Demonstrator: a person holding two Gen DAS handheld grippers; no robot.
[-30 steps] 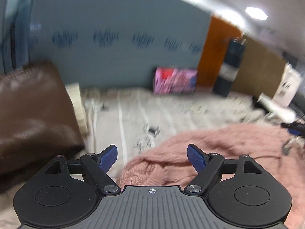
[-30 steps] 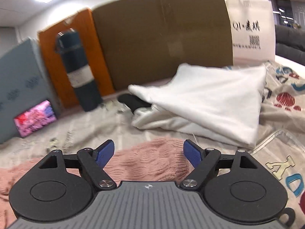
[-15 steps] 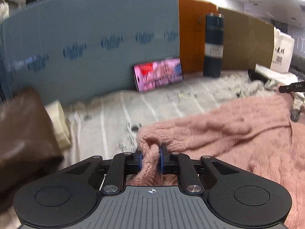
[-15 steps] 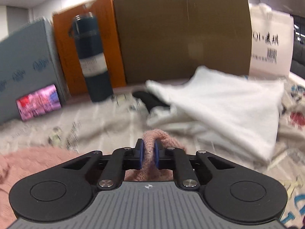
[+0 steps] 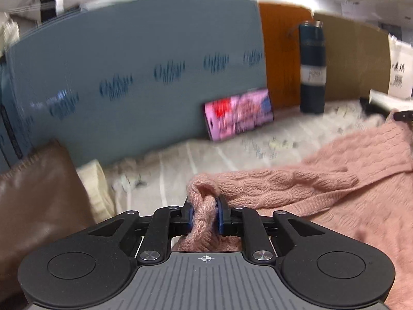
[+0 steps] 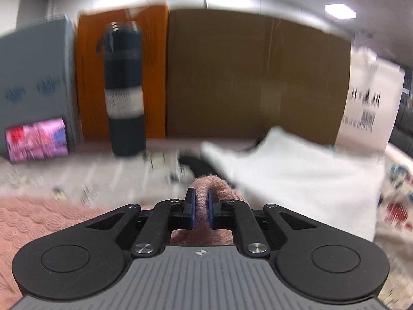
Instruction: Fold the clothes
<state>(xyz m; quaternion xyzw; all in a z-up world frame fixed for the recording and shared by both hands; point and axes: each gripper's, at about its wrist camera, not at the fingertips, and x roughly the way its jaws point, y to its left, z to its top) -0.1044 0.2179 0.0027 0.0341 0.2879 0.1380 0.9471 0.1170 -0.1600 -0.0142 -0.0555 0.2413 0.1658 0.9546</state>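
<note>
Both sets of fingers clamped tight on pink sweater (image 5: 296, 186) — left gripper (image 5: 204, 213), right gripper (image 6: 201, 208). Risk: loose knit slips or stretches if pulled unevenly — lopsided fold.

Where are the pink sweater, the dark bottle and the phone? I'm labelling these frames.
pink sweater (image 5: 296, 186): left wrist view, on the cable-knit sleeve.
dark bottle (image 6: 124, 82): right wrist view, on its body above the white label.
phone (image 5: 238, 113): left wrist view, middle of its lit screen.

Grey panel (image 5: 144, 77), cardboard (image 6: 255, 77), ceiling lights (image 6: 340, 11).
</note>
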